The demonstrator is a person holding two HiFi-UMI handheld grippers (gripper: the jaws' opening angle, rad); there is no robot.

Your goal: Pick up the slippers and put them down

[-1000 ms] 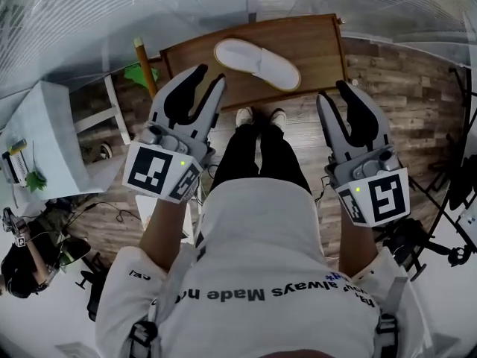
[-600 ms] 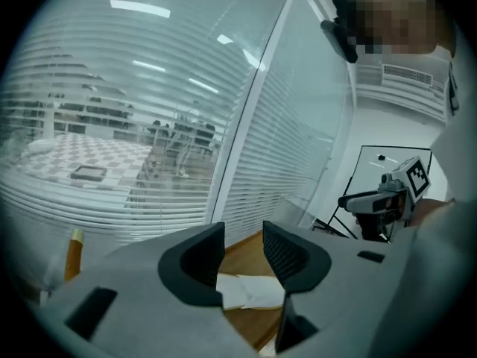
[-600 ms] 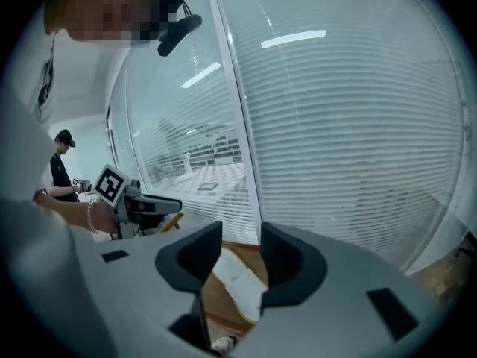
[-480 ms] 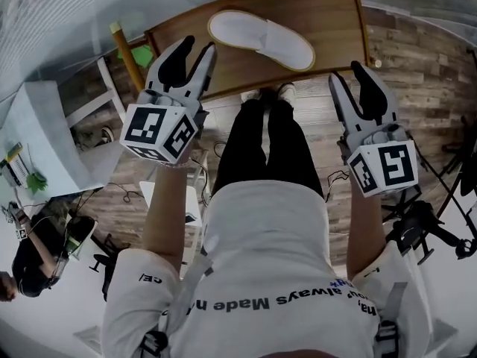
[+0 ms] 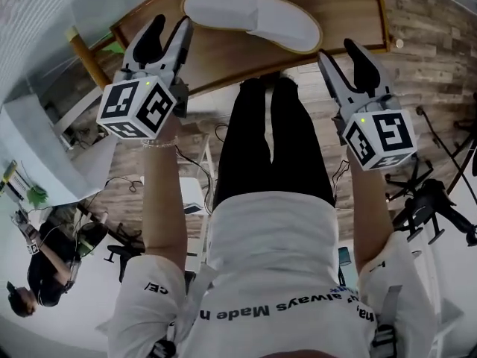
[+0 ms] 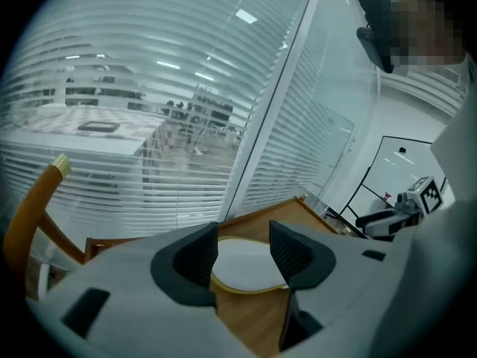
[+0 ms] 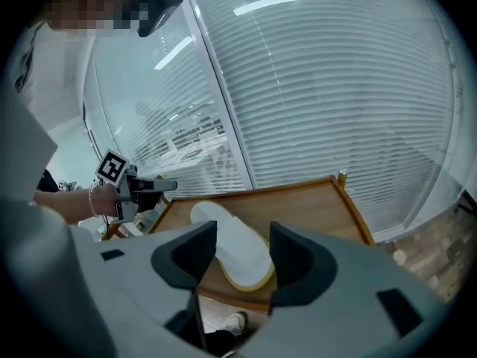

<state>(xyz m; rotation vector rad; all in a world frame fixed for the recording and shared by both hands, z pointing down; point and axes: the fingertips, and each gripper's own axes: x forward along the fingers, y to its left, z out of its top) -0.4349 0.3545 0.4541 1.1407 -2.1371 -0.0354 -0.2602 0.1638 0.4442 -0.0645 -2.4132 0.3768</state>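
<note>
One white slipper [image 5: 253,17] with a yellow-edged sole lies on the wooden table [image 5: 223,62] in front of the person. My left gripper [image 5: 170,30] hangs over the table's left front corner, short of the slipper's heel end. Its jaws are opening and nothing is between them. My right gripper [image 5: 341,54] is at the table's right front edge, beside the slipper's toe end, jaws opening and also empty. Through the left gripper [image 6: 244,248] the slipper [image 6: 242,273] shows beyond the pads. The right gripper [image 7: 244,250] likewise frames the slipper [image 7: 231,248] farther off.
A yellow wooden chair post [image 5: 88,57] stands left of the table, with a white desk [image 5: 30,136] further left. Another person [image 5: 45,271] sits at lower left. A black tripod [image 5: 432,207] stands on the floor at right. A glass wall with blinds [image 7: 335,88] backs the table.
Both grippers have come down toward the table's front edge and their jaws have spread wider. The slipper has not moved on the table.
</note>
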